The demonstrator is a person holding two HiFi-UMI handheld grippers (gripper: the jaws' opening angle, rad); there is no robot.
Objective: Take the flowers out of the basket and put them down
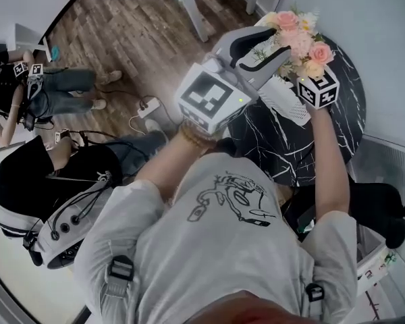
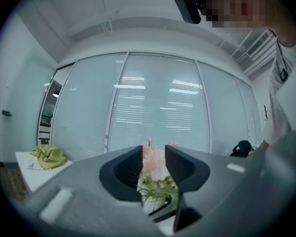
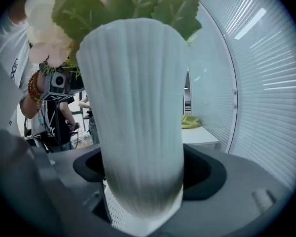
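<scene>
A bunch of pink, peach and white flowers [image 1: 300,39] stands in a white ribbed basket [image 1: 283,100] held above the black marble table [image 1: 337,137]. My right gripper [image 1: 293,96] is shut on the basket [image 3: 138,122], which fills the gap between its jaws; green leaves [image 3: 113,6] show over the rim. My left gripper [image 1: 273,49] reaches in from the left at the foot of the blooms. Its jaws stand apart, and the flowers [image 2: 154,158] and leaves [image 2: 158,186] show in the gap. Whether its pads touch the stems is hidden.
The round table sits by a glass wall with blinds [image 2: 158,102]. Two people [image 1: 40,93] sit on the wooden floor at left, near a power strip [image 1: 148,106]. White table legs [image 1: 196,12] stand at the top. A green cloth [image 2: 49,156] lies on a white side table.
</scene>
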